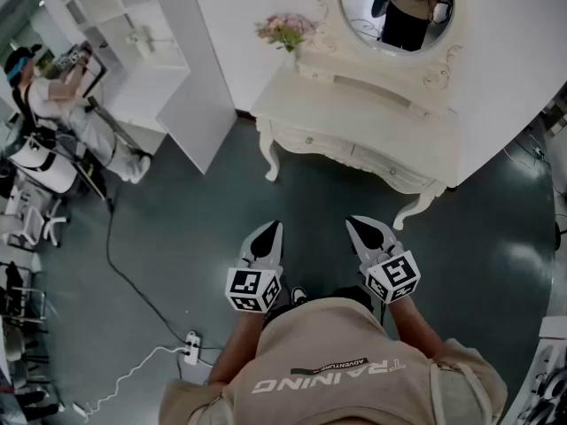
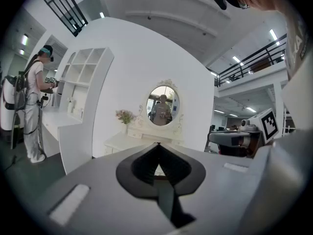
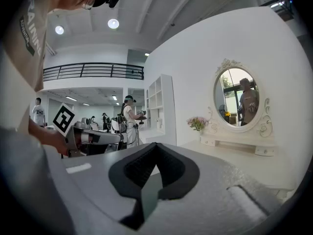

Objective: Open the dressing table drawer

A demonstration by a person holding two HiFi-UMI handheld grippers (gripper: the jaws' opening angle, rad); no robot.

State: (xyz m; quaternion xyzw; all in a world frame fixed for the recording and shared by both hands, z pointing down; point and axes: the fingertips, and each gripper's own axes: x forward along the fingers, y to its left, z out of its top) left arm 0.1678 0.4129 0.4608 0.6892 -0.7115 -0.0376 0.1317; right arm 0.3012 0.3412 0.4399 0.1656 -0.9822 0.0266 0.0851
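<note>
White dressing table well ahead, drawer seemingly shut, untouched. Left gripper and right gripper empty, jaws pressed together. Approach, grip and pull all remaining.

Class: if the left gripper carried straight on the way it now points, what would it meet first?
Most likely the dressing table, around its drawer front. The left gripper aims at it across open floor, with nothing in between as far as the views show. The exact height is uncertain.
</note>
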